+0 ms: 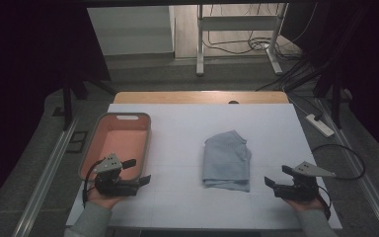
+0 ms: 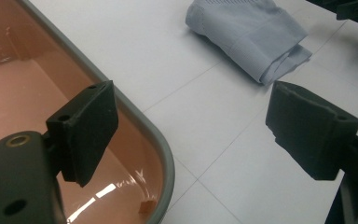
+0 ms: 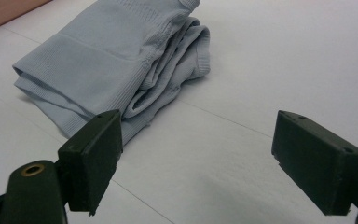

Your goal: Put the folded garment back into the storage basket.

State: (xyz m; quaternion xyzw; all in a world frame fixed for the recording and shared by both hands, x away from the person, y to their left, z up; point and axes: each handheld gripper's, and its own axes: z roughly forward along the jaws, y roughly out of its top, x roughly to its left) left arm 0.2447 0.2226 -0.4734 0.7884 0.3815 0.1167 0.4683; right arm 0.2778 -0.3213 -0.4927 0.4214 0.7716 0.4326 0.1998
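While the pink tray at the counter's left side holds nothing but a small crumb-like speck near its front corner, the left tool hovers over that tray's near right rim, jaws spread wide. Further right, near the counter's middle, lies the pale blue garment, loosely folded, ribbed along its edges, layers showing at the near end. Well apart to its right, the right tool is held wide open, empty.

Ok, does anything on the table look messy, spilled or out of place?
Nothing much. The folded grey garment is slightly rumpled, one edge bunched. A small speck lies inside the pink basin; what it is I cannot tell.
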